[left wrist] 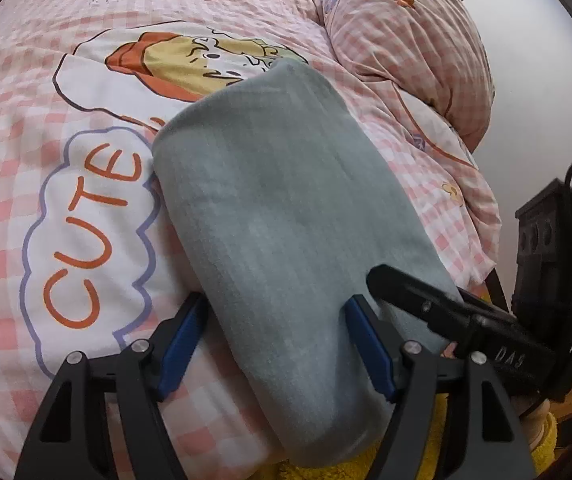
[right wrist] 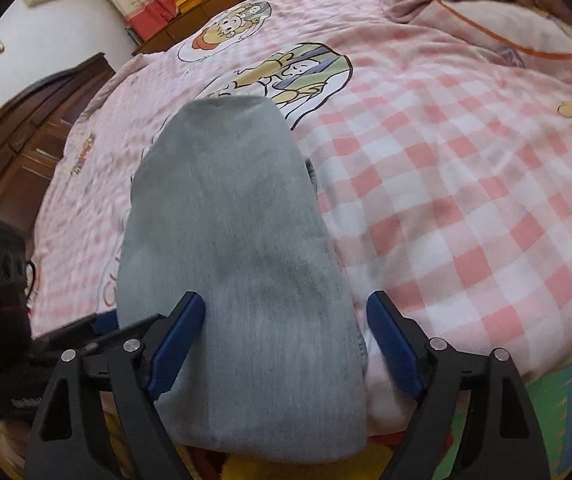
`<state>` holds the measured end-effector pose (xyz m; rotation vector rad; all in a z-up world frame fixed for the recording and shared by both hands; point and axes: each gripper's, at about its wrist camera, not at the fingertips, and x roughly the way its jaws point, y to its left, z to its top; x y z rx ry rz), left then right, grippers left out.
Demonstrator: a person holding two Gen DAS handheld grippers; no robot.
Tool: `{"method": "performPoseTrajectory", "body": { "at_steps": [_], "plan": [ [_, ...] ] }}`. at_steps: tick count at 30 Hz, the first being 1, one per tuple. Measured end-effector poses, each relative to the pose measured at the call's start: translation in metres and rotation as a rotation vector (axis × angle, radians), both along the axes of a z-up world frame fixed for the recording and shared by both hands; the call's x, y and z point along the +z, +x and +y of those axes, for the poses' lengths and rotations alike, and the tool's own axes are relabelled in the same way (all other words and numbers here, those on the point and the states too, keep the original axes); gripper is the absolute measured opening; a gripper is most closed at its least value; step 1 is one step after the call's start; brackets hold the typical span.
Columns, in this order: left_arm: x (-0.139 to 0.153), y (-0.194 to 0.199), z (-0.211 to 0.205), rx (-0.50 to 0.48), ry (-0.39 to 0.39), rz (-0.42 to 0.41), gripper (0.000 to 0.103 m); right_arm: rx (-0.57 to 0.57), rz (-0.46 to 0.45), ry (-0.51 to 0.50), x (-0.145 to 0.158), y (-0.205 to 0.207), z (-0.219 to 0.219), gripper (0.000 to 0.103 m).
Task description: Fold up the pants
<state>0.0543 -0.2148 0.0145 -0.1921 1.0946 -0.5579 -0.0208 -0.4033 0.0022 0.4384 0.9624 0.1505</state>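
The pants (left wrist: 286, 216) lie on the quilt (left wrist: 46, 128), a long grey strip already doubled lengthwise, running away from me toward the pillow (left wrist: 406, 36). The near end hangs just over the bed's edge, between my two tools.

My left gripper (left wrist: 276, 320) is spread wide, its blue pads (left wrist: 182, 336) on either side of the near end, pinching nothing. My right gripper (right wrist: 286, 320) is likewise wide apart, straddling the same end from the other side; it shows in the left view as a black bar lying against the cloth's right edge.

The cloth looks like soft, thick fleece or brushed knit: light, limp, no stiffness to hold a shape. I judge it will sag and drape wherever I leave it unsupported, and the layers may slide over one another if I pinch only the top one. It does not look slippery; the nap should grip my pads well.

So I would take it at the two near corners, biting through all layers at once, then carry that end over toward the far end.
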Motion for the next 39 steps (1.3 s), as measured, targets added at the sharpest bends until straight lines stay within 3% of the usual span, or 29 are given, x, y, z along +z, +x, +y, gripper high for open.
{"method": "performPoseTrajectory", "body": {
  "at_steps": [3, 6, 9, 14, 18, 29, 39],
  "plan": [
    [0.001, -0.001, -0.001, -0.002, 0.006, -0.013, 0.068, 0.028, -0.041, -0.014, 0.005, -0.001, 0.003, 0.06],
    [0.003, -0.001, -0.002, -0.005, 0.0, -0.017, 0.058, 0.022, -0.075, -0.038, 0.01, -0.007, 0.005, 0.045],
    [0.007, -0.002, -0.002, -0.005, -0.01, -0.029, 0.048, 0.012, -0.092, 0.016, 0.012, -0.011, -0.002, 0.038],
    [0.018, -0.003, 0.002, -0.007, -0.041, -0.045, 0.034, -0.002, -0.087, 0.106, 0.01, -0.011, -0.011, 0.035],
    [0.032, -0.006, 0.007, -0.008, -0.056, -0.08, 0.031, 0.001, -0.122, 0.188, 0.02, -0.019, -0.011, 0.032],
    [0.07, -0.013, 0.048, 0.038, -0.069, -0.153, 0.03, 0.042, -0.187, 0.196, 0.05, -0.019, 0.031, 0.032],
    [0.104, -0.022, 0.13, 0.128, -0.045, -0.224, 0.03, 0.138, -0.239, 0.186, 0.08, -0.005, 0.108, 0.032]
  ]
}}
